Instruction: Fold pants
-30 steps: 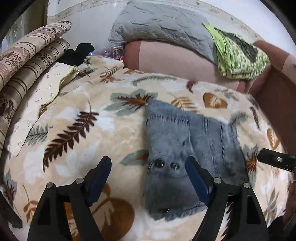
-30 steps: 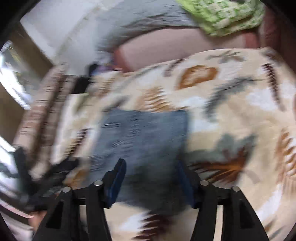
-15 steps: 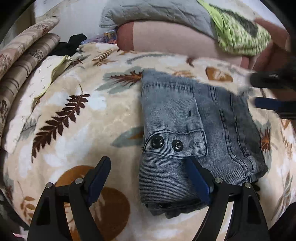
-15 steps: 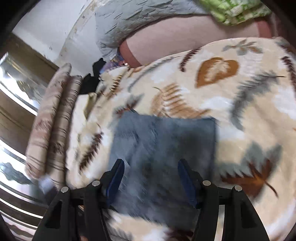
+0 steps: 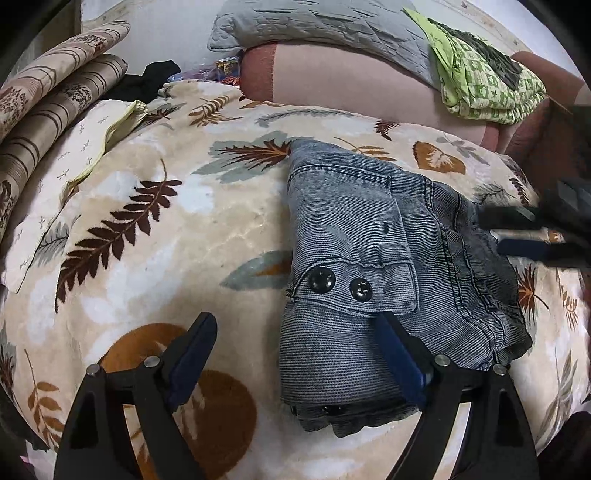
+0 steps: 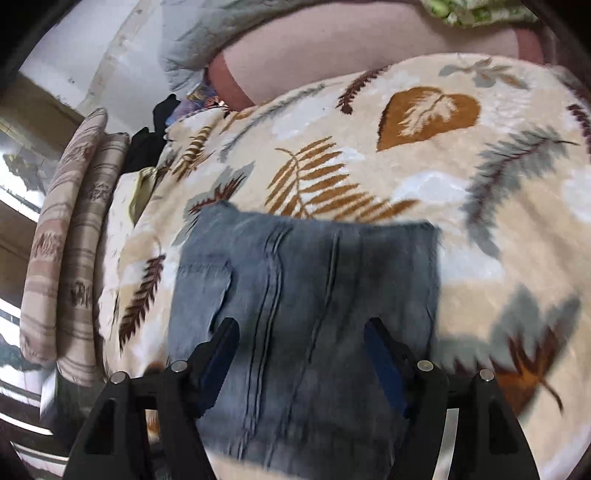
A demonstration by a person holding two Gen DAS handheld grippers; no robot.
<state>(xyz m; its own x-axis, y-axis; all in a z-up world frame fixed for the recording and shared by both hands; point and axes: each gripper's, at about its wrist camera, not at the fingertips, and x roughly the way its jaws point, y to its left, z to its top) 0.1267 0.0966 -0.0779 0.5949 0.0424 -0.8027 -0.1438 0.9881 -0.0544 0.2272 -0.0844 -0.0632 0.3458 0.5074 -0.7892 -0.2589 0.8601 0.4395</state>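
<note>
The grey-blue denim pants [image 5: 373,266] lie folded into a compact stack on the leaf-print blanket [image 5: 155,229], a pocket flap with two black snaps on top. My left gripper [image 5: 295,354] is open and empty at the stack's near left edge, its right finger [image 5: 399,354] over the cloth. In the right wrist view the pants [image 6: 303,295] sit under my right gripper [image 6: 301,354], which is open and empty above them. The right gripper also shows in the left wrist view [image 5: 532,236] at the stack's right side.
A grey quilted pillow [image 5: 325,26] and a pink bolster [image 5: 351,85] lie at the back. A green patterned cloth [image 5: 484,85] lies at the back right. Striped cushions [image 5: 48,96] are stacked at the left, with a black garment [image 5: 147,81] behind.
Both grippers have shifted around the folded pants. The left wrist view came closer to the stack. The right gripper moved in over its right side.
</note>
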